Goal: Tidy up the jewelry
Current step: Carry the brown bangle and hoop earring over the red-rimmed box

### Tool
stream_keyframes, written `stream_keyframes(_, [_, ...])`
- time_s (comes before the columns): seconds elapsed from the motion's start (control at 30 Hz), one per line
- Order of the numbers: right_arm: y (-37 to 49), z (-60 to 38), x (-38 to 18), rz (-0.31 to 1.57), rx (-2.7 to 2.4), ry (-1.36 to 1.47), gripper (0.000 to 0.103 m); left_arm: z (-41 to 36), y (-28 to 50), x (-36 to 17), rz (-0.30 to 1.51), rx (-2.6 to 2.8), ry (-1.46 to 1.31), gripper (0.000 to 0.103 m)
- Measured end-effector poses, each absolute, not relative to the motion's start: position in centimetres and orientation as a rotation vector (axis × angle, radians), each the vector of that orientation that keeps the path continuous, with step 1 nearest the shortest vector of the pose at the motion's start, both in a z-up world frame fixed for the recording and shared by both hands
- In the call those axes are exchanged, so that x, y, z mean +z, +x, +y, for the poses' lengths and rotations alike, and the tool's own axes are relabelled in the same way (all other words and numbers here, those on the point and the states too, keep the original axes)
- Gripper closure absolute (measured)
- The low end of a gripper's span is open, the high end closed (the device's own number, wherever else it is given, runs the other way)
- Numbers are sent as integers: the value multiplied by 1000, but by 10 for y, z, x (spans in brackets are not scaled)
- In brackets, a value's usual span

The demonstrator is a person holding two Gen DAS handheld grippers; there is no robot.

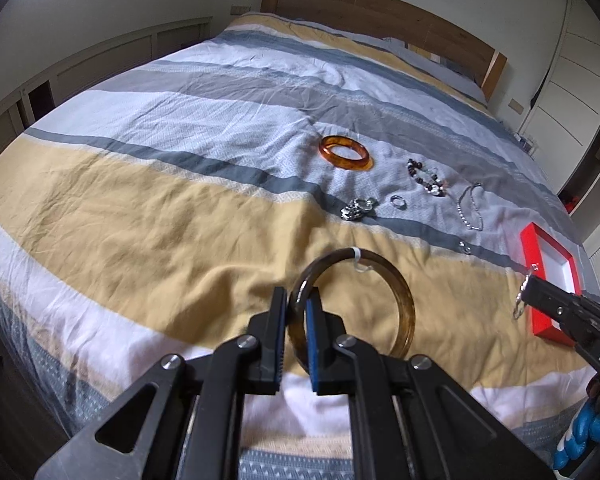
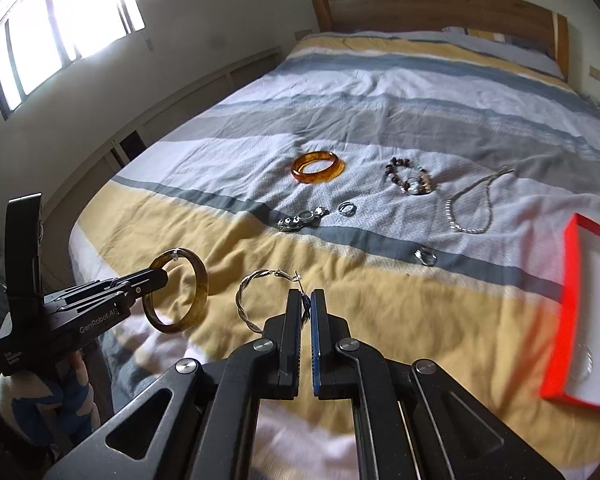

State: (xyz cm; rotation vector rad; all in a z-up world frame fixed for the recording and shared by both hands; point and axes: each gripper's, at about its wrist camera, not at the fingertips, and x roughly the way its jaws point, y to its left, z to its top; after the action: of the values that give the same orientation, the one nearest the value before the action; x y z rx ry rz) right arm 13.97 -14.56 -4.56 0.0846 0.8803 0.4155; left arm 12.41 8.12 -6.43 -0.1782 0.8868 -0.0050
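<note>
My left gripper is shut on a dark olive bangle and holds it above the bed; it also shows in the right wrist view. My right gripper is shut on a twisted silver hoop earring, also seen in the left wrist view. On the bedspread lie an amber bangle, a beaded bracelet, a silver chain, a silver ring, a rhinestone piece and a small ring. A red tray lies at the right.
The striped bedspread covers the bed, with a wooden headboard at the far end. The red tray with a white lining holds thin silver hoops. A window is at the left wall.
</note>
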Motion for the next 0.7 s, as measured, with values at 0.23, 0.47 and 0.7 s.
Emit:
stream_keyframes(0.23, [94,-162,-23,832,374,76,99,71,93,-38,827,-38,-155,95])
stream_keyframes(0.47, [57,-198,-4,775,307,97,99,42,75,-12,778,-101,-121,95])
stream_keyframes(0.7, [33,-259,7,734,220,140,99,-18,74,6,769,-193,-65,95])
